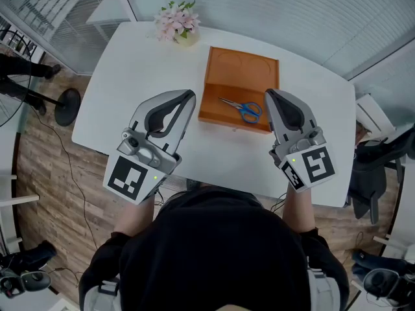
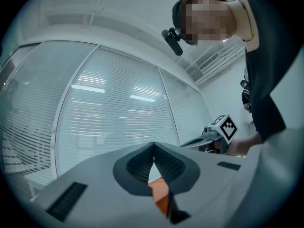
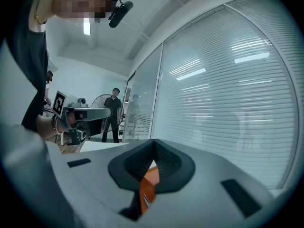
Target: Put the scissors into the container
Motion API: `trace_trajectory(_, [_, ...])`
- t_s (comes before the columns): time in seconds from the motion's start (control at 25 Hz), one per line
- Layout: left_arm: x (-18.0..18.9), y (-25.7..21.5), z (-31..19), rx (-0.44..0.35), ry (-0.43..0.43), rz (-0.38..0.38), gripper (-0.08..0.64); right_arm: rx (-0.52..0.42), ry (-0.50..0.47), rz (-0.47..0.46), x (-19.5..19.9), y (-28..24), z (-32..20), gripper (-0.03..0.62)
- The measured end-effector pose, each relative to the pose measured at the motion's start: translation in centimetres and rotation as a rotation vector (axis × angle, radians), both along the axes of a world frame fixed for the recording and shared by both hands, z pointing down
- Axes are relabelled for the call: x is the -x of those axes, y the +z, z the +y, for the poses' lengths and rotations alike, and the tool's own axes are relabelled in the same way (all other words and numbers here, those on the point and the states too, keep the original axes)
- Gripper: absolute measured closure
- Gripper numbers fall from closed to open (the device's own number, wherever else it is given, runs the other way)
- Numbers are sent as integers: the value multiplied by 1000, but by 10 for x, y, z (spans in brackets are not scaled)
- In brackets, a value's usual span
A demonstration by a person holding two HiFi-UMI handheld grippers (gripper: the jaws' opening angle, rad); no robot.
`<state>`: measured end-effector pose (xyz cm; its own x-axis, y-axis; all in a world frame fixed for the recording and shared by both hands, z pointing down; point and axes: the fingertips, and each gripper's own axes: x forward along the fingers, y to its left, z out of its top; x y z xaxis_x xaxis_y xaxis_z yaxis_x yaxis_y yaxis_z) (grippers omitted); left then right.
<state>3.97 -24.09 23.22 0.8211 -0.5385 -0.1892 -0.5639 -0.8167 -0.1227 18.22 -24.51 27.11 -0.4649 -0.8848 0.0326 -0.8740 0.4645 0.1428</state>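
Observation:
Scissors (image 1: 241, 108) with blue handles lie inside the orange container (image 1: 241, 76) on the white table (image 1: 142, 63). My left gripper (image 1: 189, 96) hovers just left of the container's near corner, shut and holding nothing. On the container's near right side, my right gripper (image 1: 268, 94) is also shut and empty. In the left gripper view the left gripper (image 2: 153, 145) shows its tips meeting, with a strip of the orange container (image 2: 161, 194) below them. In the right gripper view the right gripper (image 3: 154, 141) is closed the same way above the orange container (image 3: 148, 179).
A pot of pink flowers (image 1: 177, 24) stands at the table's far edge. A fan base (image 1: 67, 105) sits on the wooden floor at left and a chair (image 1: 382, 154) at right. A person (image 3: 113, 113) stands by the glass wall with blinds.

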Motion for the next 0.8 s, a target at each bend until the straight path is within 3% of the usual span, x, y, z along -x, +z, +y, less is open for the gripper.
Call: trace_trajectory(0.8, [-2,2,0,3,3,1,546,3,16,7,-4,3,2,589])
